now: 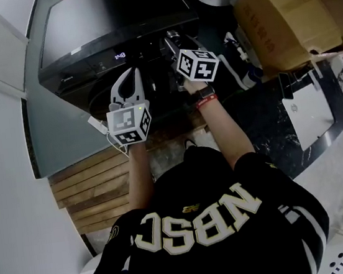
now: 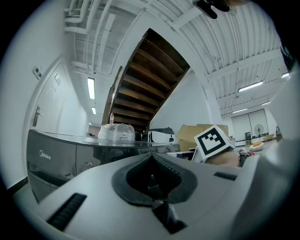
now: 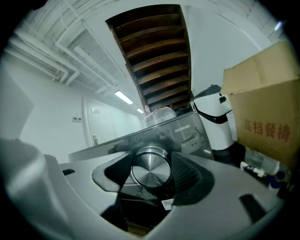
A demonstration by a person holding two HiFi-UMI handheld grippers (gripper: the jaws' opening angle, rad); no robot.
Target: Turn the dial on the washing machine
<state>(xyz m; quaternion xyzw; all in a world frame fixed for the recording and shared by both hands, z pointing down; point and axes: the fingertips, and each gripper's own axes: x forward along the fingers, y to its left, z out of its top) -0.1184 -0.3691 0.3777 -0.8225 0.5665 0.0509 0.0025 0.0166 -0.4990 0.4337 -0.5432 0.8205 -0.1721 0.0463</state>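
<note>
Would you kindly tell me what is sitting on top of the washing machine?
On top of the washing machine stands a clear plastic-wrapped bundle, with a bottle behind it, only its neck showing. The bundle's contents cannot be made out, and it covers the bottle's body.

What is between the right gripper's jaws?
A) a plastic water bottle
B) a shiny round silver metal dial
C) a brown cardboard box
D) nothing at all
B: in the right gripper view, the shiny round silver metal dial sits right between the jaws of the right gripper, which close on its sides.
</note>
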